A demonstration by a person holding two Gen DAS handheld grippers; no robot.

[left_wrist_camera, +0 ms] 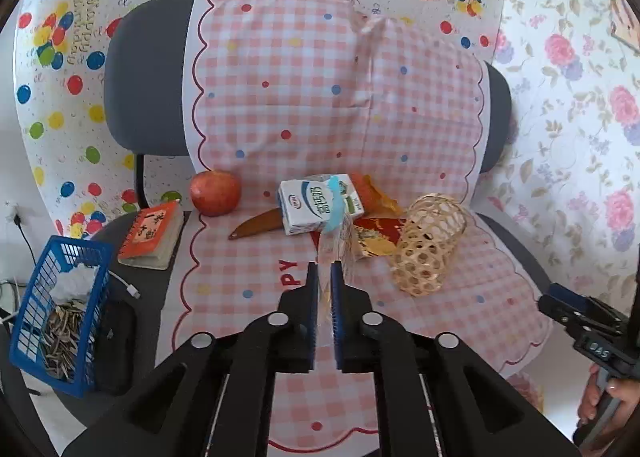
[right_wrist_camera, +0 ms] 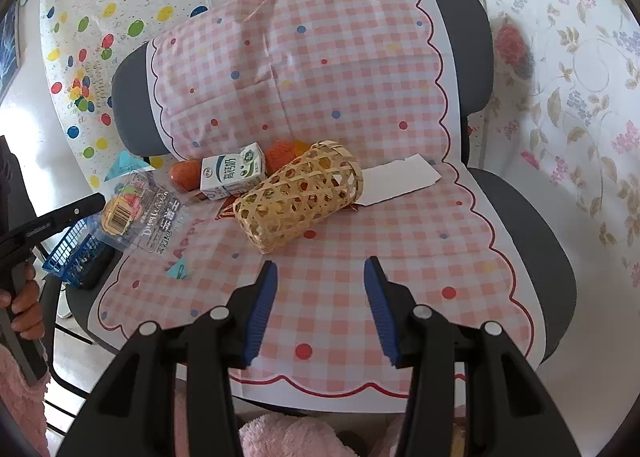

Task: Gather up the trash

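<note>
My left gripper (left_wrist_camera: 324, 264) is shut on a clear plastic wrapper (left_wrist_camera: 335, 235) with a blue torn edge, held above the checked cloth on the chair seat. The wrapper also shows in the right wrist view (right_wrist_camera: 138, 213), lifted at the left. A blue mesh basket (left_wrist_camera: 60, 313) holding seed shells and white paper stands left of the chair. A milk carton (left_wrist_camera: 320, 203), red and gold wrappers (left_wrist_camera: 376, 233) and a small blue scrap (right_wrist_camera: 178, 270) lie on the cloth. My right gripper (right_wrist_camera: 320, 269) is open and empty over the seat's front.
A woven bamboo holder (left_wrist_camera: 430, 245) lies on its side on the seat. An apple (left_wrist_camera: 216, 193), a brown knife (left_wrist_camera: 256, 227) and an orange notebook (left_wrist_camera: 154, 233) lie at the left. A white card (right_wrist_camera: 400, 179) lies behind the holder.
</note>
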